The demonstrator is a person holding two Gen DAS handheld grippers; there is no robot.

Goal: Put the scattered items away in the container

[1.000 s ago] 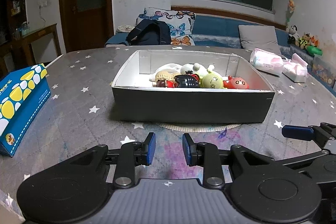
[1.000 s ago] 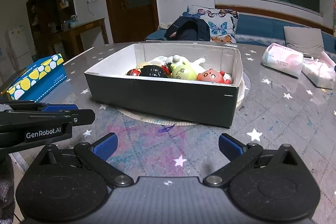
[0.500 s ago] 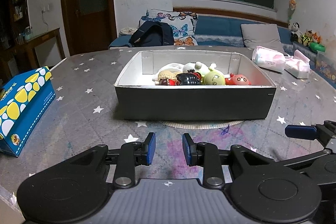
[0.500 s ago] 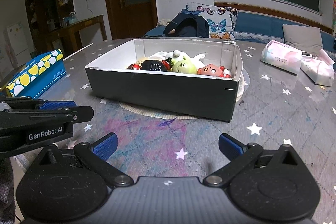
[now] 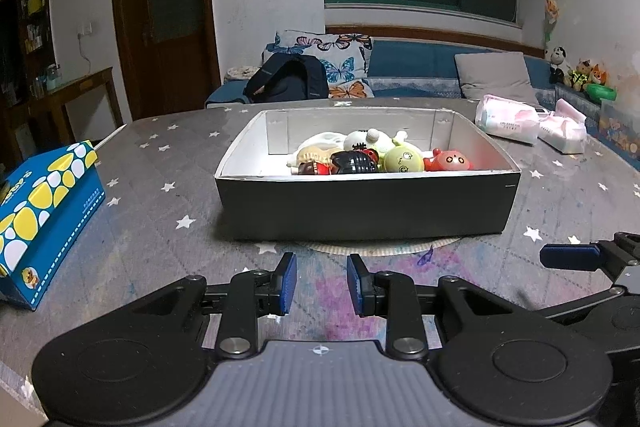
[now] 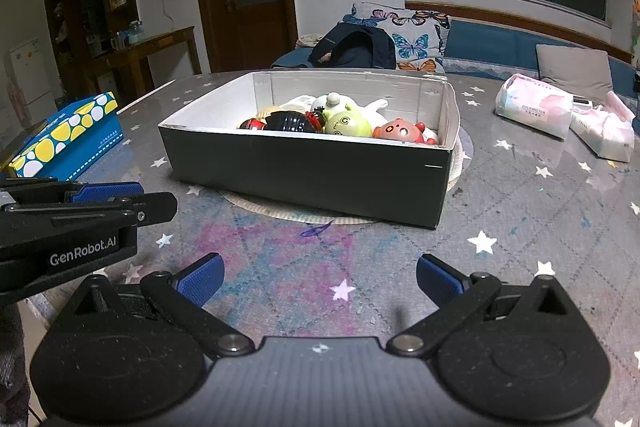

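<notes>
Cardboard box (image 5: 366,205) matt black outside; toys (image 5: 402,159) glossy plastic; table cover (image 6: 520,227) quilted cloth under glossy film.

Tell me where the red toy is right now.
The red toy lies inside the box, at its right end in both wrist views, just right of the green toy.

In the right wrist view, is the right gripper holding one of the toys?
No, the right gripper has its jaws wide apart over bare table with nothing between them, and the toys lie in the box.
</notes>
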